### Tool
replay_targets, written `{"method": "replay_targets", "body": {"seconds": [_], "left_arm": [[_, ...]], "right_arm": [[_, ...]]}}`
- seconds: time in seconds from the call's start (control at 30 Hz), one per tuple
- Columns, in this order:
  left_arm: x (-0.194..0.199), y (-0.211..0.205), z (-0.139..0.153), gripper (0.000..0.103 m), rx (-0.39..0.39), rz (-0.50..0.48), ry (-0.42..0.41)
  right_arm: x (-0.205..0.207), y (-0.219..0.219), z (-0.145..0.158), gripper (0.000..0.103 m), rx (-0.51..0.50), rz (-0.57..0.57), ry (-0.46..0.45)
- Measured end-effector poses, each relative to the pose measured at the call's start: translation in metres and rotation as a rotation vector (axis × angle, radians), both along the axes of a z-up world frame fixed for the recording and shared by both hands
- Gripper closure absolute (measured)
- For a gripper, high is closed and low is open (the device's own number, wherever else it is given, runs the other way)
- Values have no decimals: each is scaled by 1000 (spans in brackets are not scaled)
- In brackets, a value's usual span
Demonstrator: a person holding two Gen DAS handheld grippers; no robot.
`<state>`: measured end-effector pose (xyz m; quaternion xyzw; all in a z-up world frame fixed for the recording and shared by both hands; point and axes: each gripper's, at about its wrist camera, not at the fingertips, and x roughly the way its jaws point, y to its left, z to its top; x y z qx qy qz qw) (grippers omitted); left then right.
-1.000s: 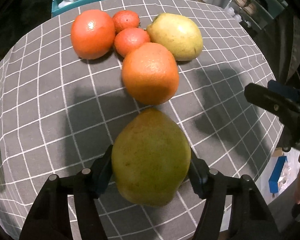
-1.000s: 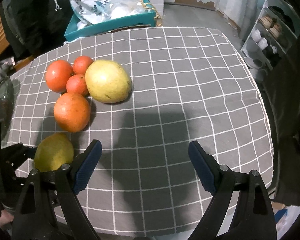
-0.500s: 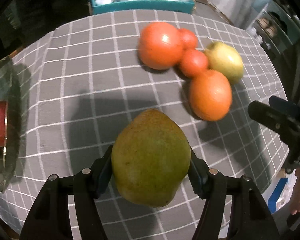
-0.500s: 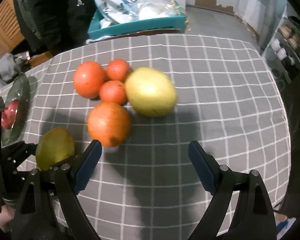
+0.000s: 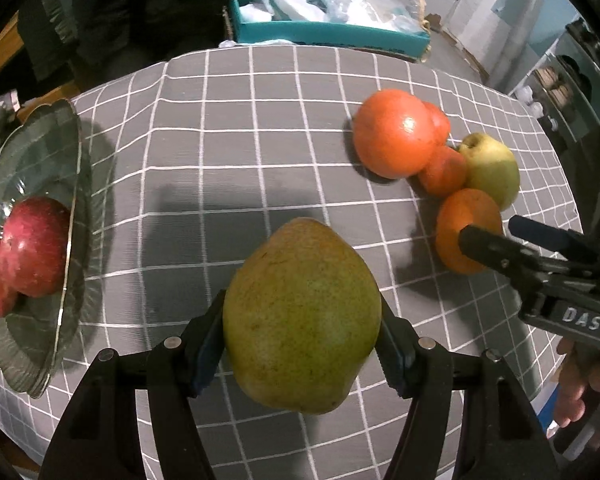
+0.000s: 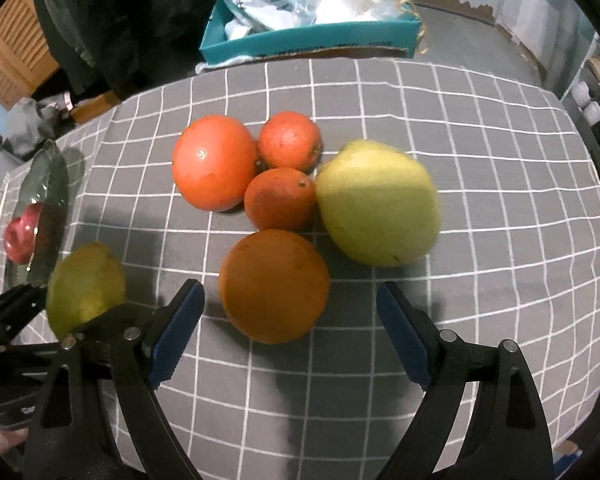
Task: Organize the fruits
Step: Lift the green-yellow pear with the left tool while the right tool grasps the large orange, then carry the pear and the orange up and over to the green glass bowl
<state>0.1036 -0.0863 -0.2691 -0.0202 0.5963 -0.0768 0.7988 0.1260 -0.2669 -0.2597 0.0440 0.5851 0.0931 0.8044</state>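
A green-yellow pear (image 5: 302,316) hangs above the checked cloth, with my left gripper (image 5: 302,344) shut on it; the same pear (image 6: 85,288) shows at the left of the right wrist view. A glass plate (image 5: 76,152) at the left edge holds red apples (image 5: 36,246). On the cloth lie a large orange (image 6: 214,162), two small oranges (image 6: 290,140) (image 6: 280,198), a near orange (image 6: 274,286) and a yellow-green pear (image 6: 378,202). My right gripper (image 6: 290,336) is open, its blue pads either side of and just short of the near orange.
A grey cloth with white lines (image 5: 260,128) covers the round table. Behind the table stands a teal box (image 6: 312,38) with plastic bags. Shelving (image 5: 572,80) stands at the right. A hand (image 5: 584,384) holds the right gripper's handle.
My left gripper has carried the pear leftward, bringing the glass plate with apples into view. My right gripper has moved left toward the fruit cluster, with the near orange now before its pads.
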Motion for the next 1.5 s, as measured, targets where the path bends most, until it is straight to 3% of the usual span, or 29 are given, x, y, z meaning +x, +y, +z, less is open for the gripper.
{"method": "replay_targets", "body": {"seconds": [0.23,0.5,0.73,1.5], "left_arm": [[3,17,2,35,-1,22,-5],[6,20,1,35,-6,40,-6],[3,16,14,35,-17,38,-32],[-21,33,93,35,-42,47,-224]], "right_arm": [[6,14,-15,17,-47,25,22],[6,21,-22,40,-91,41,44],[0,21,-16,42,-100,43,27],[-32,46,89,43,-122,78,-241]]}}
